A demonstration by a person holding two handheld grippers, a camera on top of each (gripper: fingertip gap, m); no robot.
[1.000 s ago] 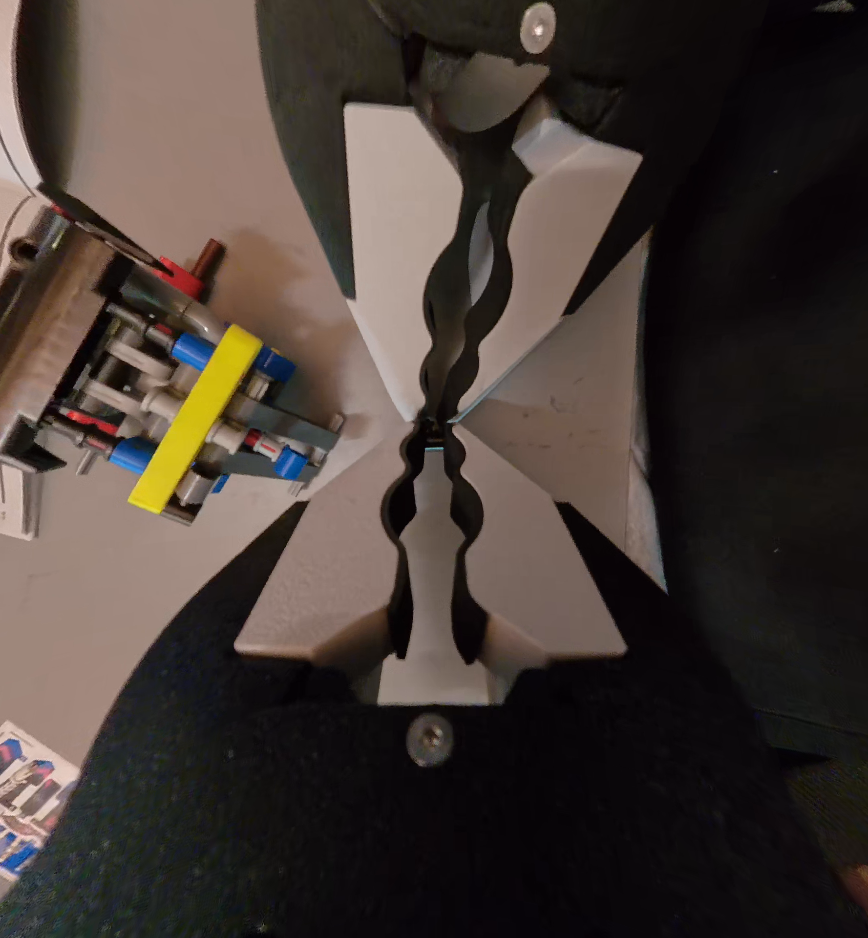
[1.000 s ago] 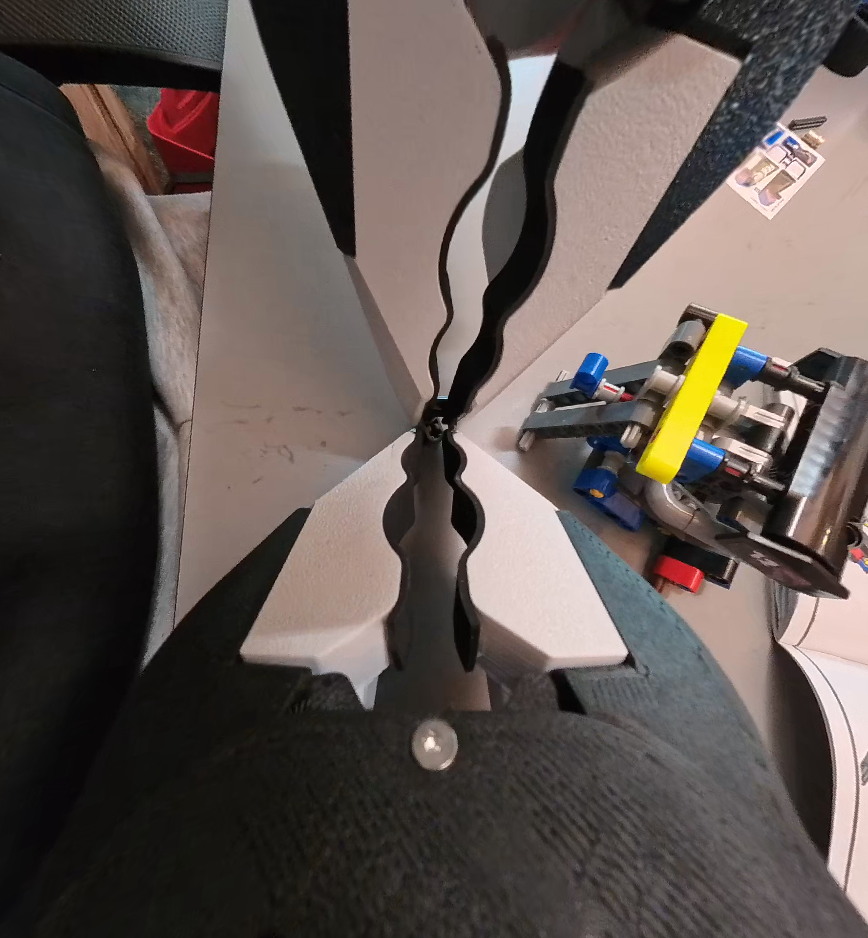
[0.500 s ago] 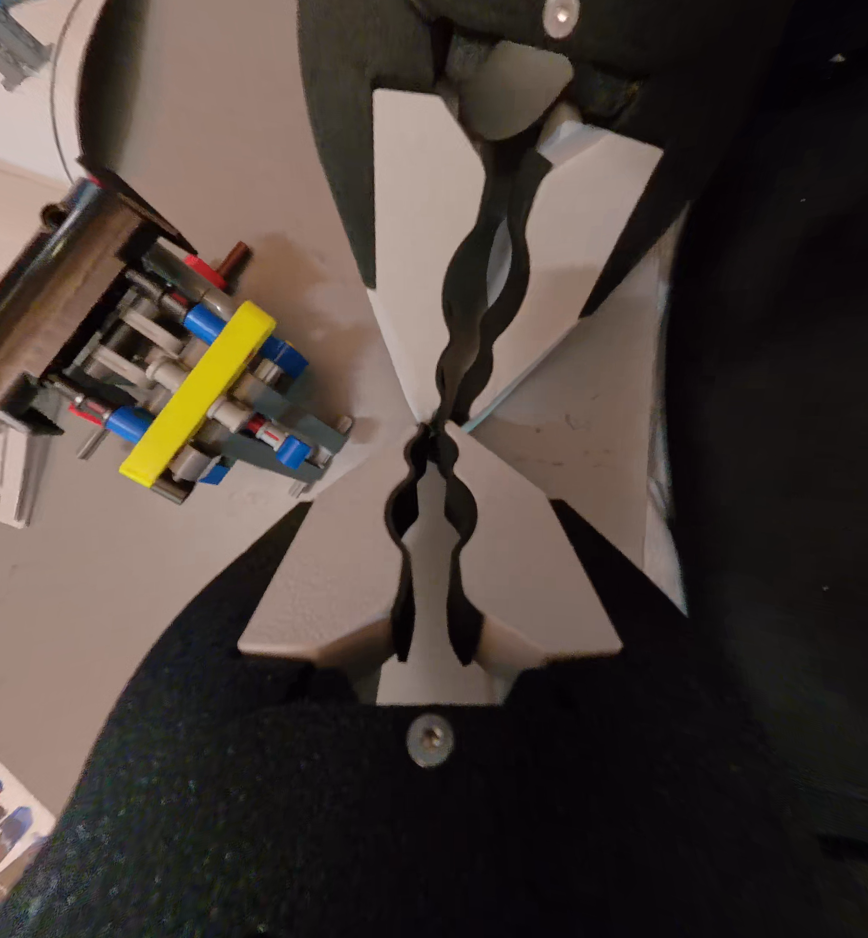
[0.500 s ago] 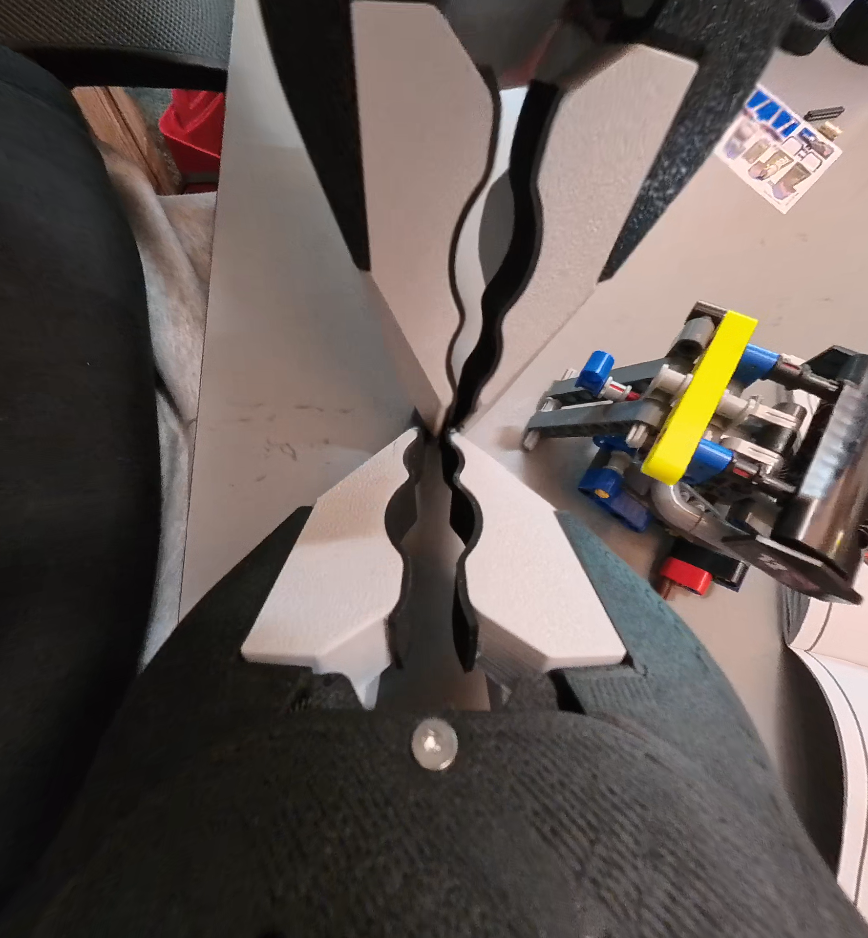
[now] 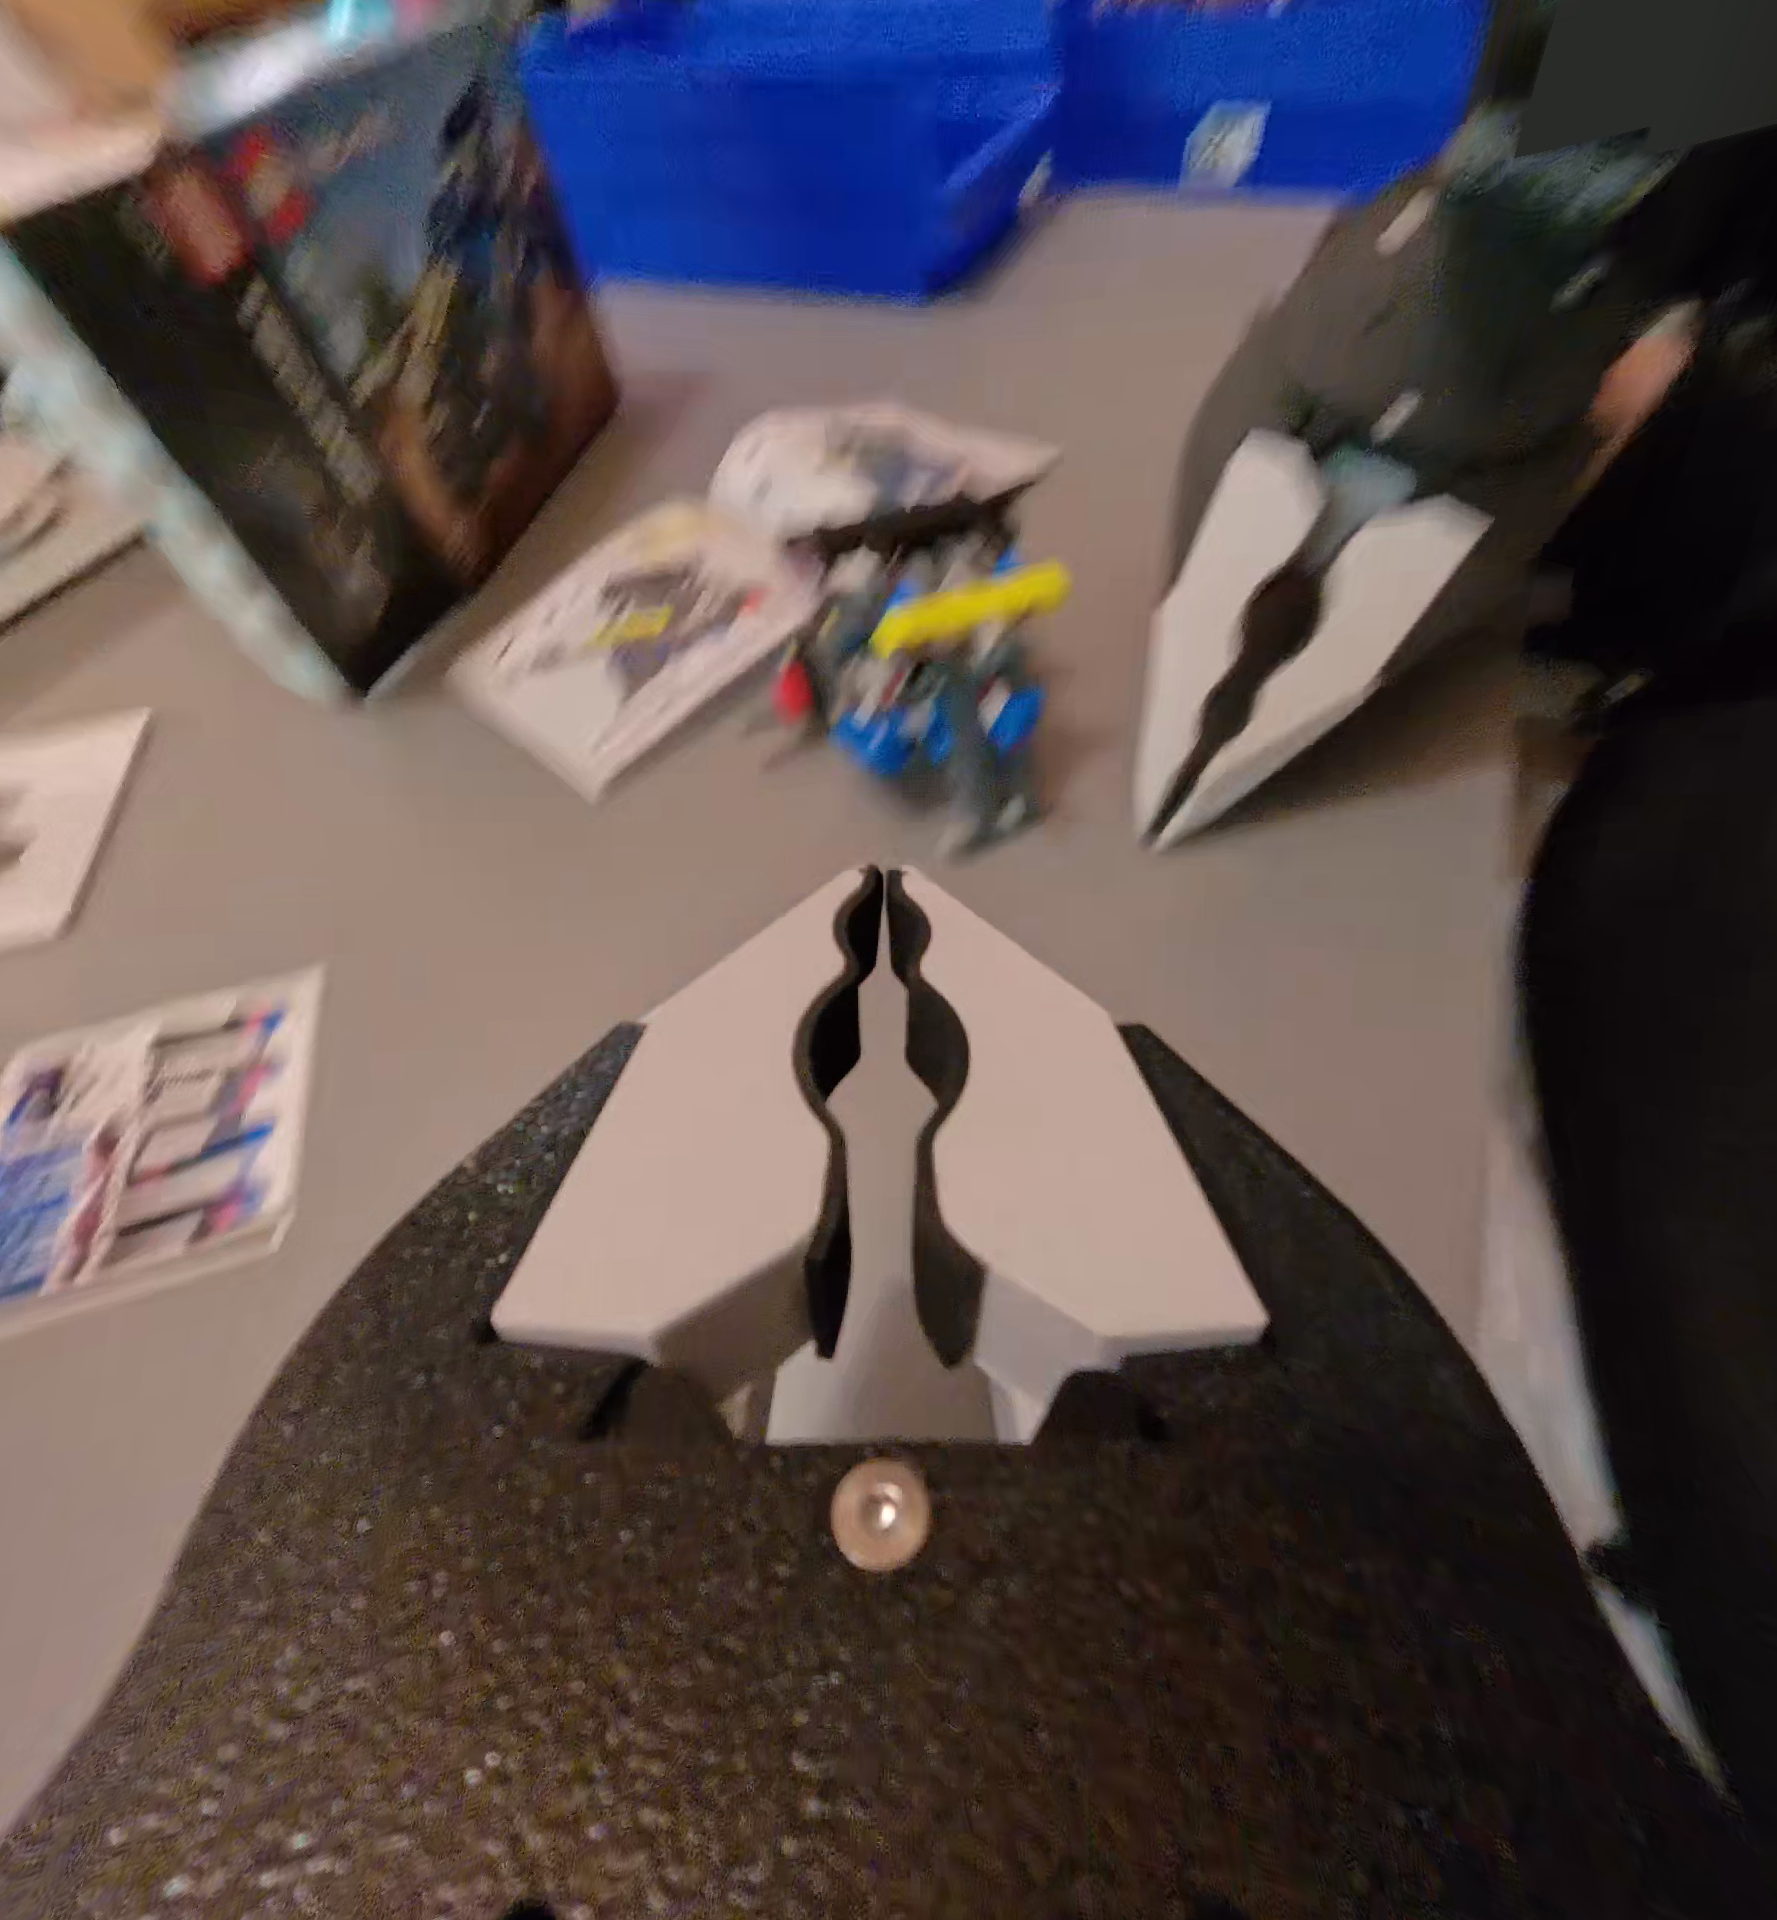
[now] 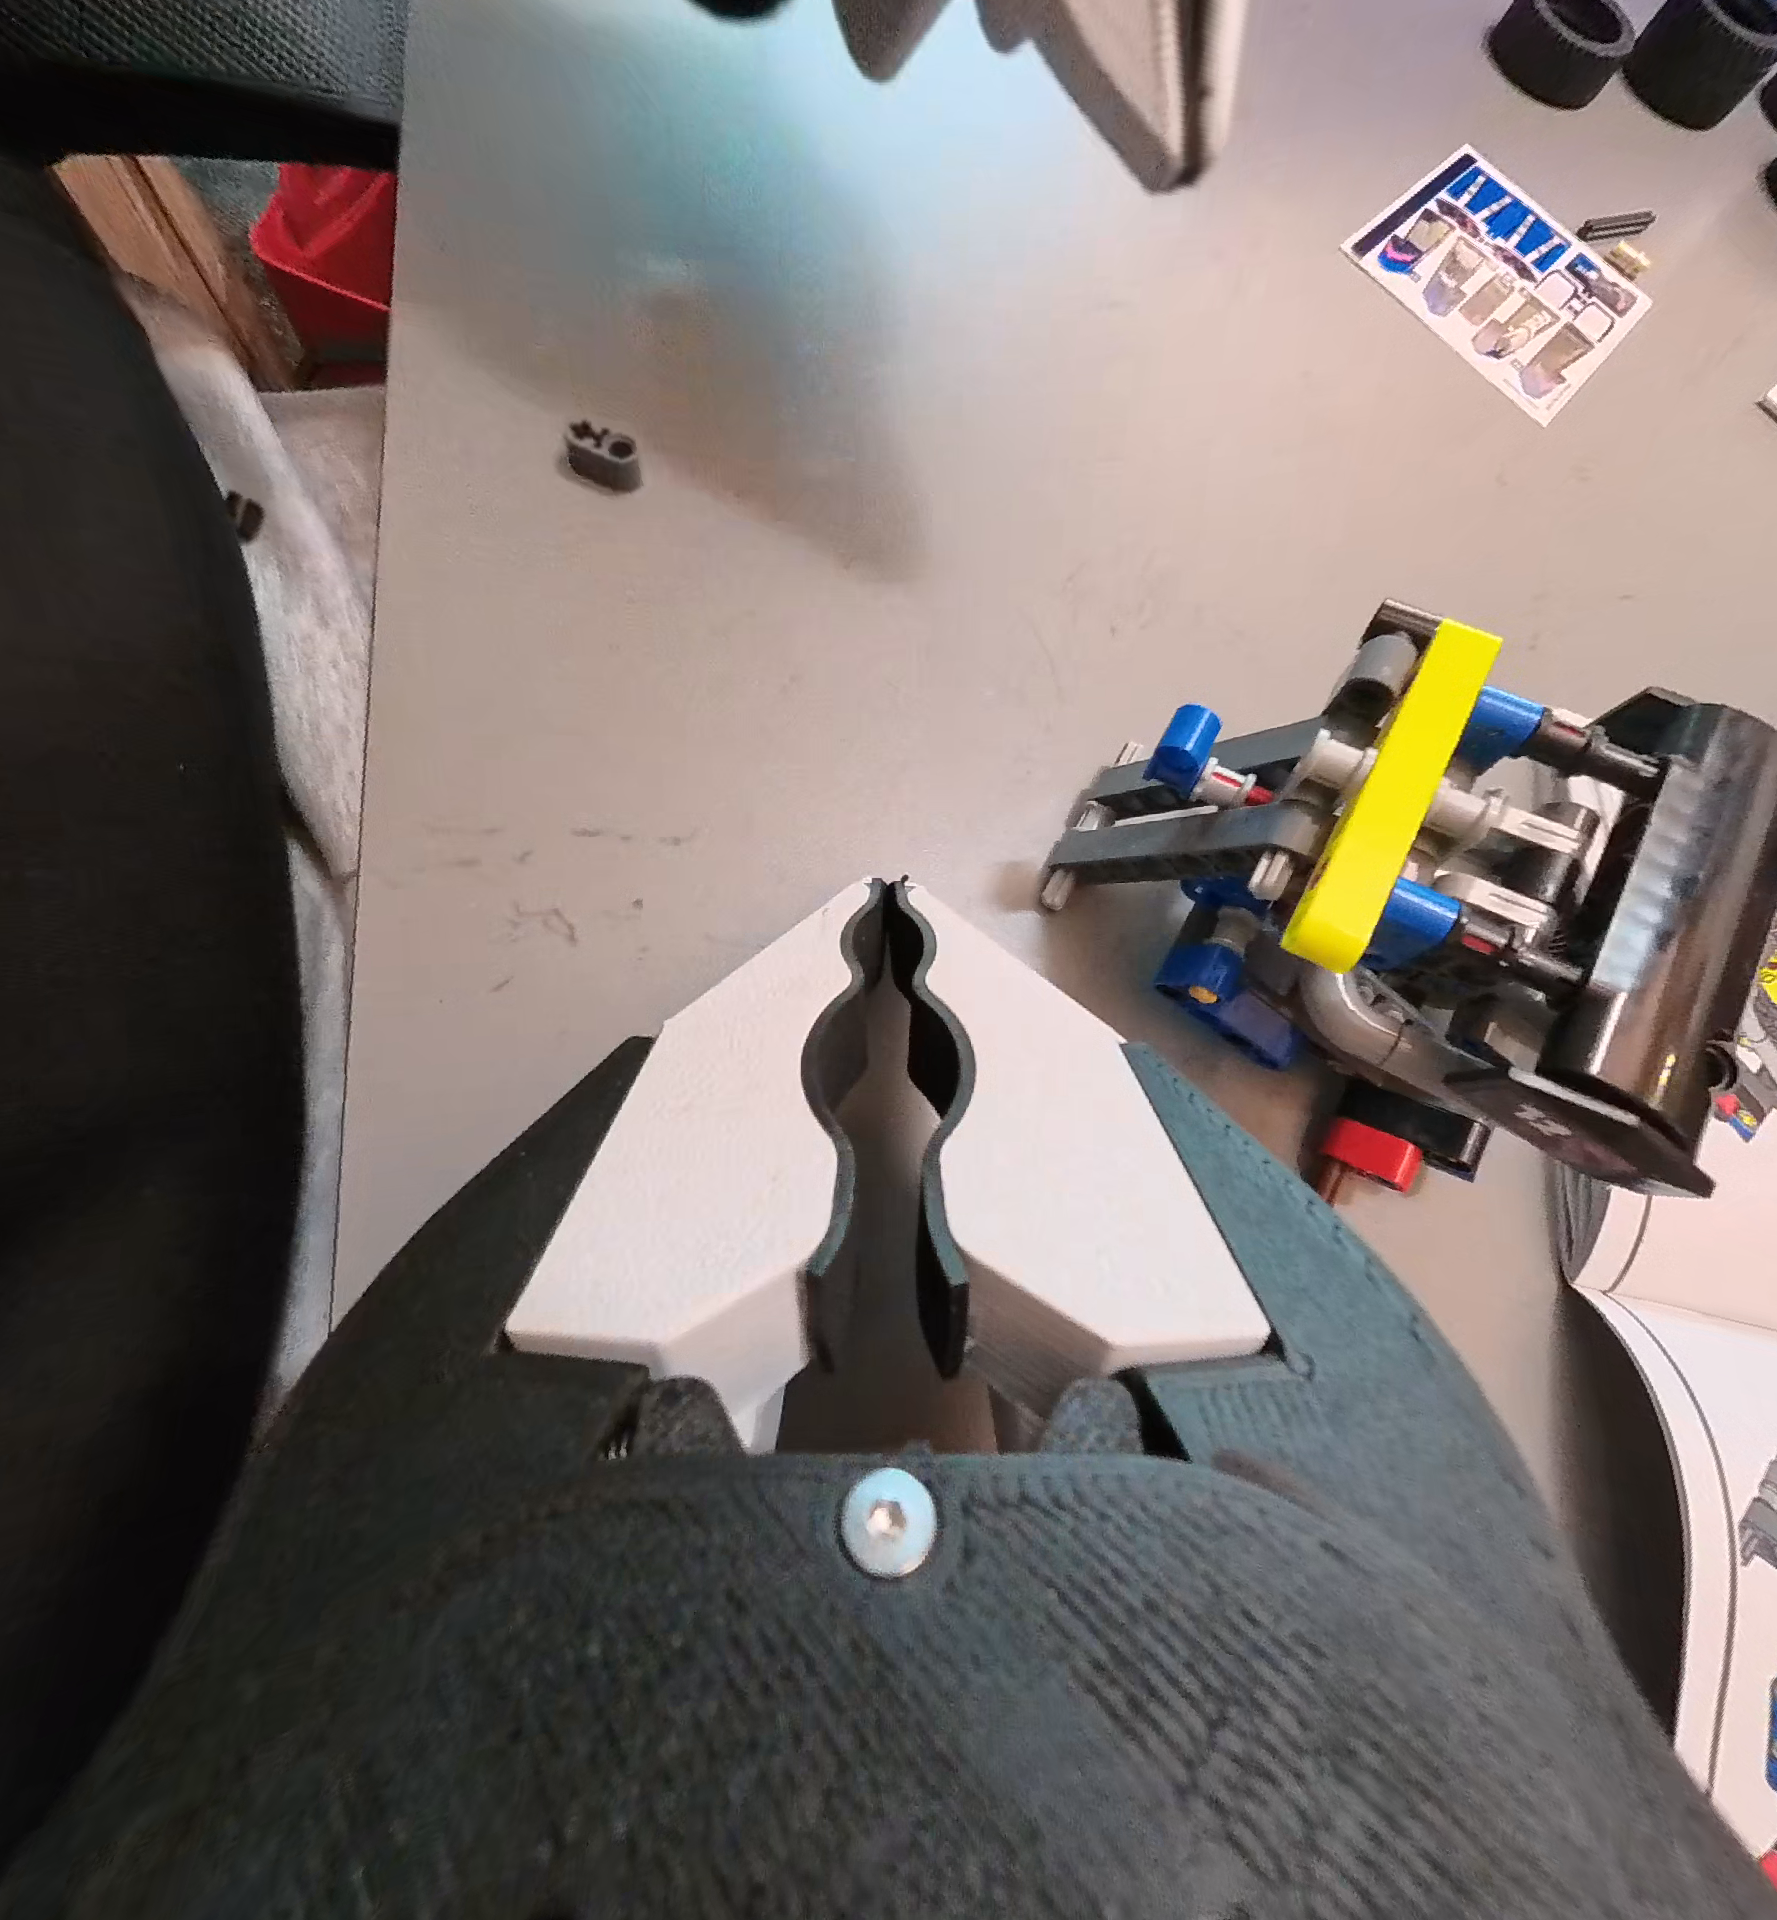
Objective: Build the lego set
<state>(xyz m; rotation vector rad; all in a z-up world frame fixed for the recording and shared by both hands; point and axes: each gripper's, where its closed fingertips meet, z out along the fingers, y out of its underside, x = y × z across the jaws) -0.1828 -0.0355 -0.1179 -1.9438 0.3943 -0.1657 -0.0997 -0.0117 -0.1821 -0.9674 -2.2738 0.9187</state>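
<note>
My left gripper (image 5: 884, 879) is shut with nothing between its pads, above the grey table (image 5: 448, 883). My right gripper (image 6: 890, 889) is shut too, and no object shows at its tips; it also shows in the left wrist view (image 5: 1166, 821), tips down near the table. A brick-built model (image 6: 1435, 883) with a yellow beam (image 6: 1383, 800), blue connectors and a black block lies to its right; it is blurred in the left wrist view (image 5: 936, 675). A small grey connector piece (image 6: 603, 457) lies alone on the table. The left gripper's fingers (image 6: 1123, 104) show blurred at the top of the right wrist view.
A dark printed box (image 5: 344, 343) and blue bins (image 5: 790, 135) stand at the back. An open booklet (image 5: 645, 634) and a sticker sheet (image 6: 1497, 281) lie on the table. Black tyres (image 6: 1673, 52) sit at the far right. A person's dark clothing (image 6: 84, 831) borders the table edge. The grippers' ends are close to 11 cm from one another. Both grippers' tips are roughly 10 cm from the small grey connector piece (image 6: 603, 457).
The two grippers met tip to tip with something tiny between them; now they have parted. The left gripper swung up and away. Both are shut on nothing, and a grey piece lies on the table.
</note>
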